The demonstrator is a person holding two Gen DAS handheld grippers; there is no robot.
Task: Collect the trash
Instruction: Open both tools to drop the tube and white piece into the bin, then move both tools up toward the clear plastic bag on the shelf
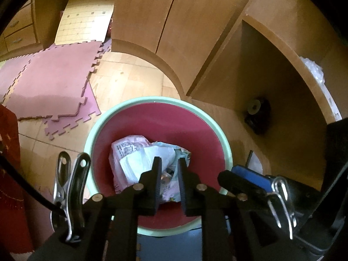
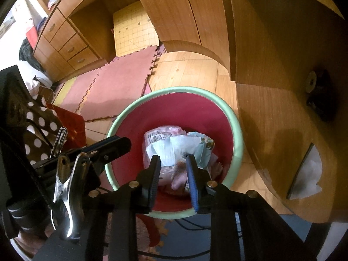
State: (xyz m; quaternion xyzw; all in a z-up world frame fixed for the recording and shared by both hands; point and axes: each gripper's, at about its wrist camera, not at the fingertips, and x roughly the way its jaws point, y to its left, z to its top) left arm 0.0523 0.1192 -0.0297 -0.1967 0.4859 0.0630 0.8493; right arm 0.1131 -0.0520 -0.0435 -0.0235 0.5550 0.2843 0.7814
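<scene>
Above bin: both tongs parted, wrappers inside.

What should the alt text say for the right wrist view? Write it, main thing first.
The right gripper hangs jaws apart and empty over a red bin with a pale green rim, crumpled wrappers lying inside. The left gripper reaches in from the left; wooden cabinets and pink foam mats lie beyond.
</scene>
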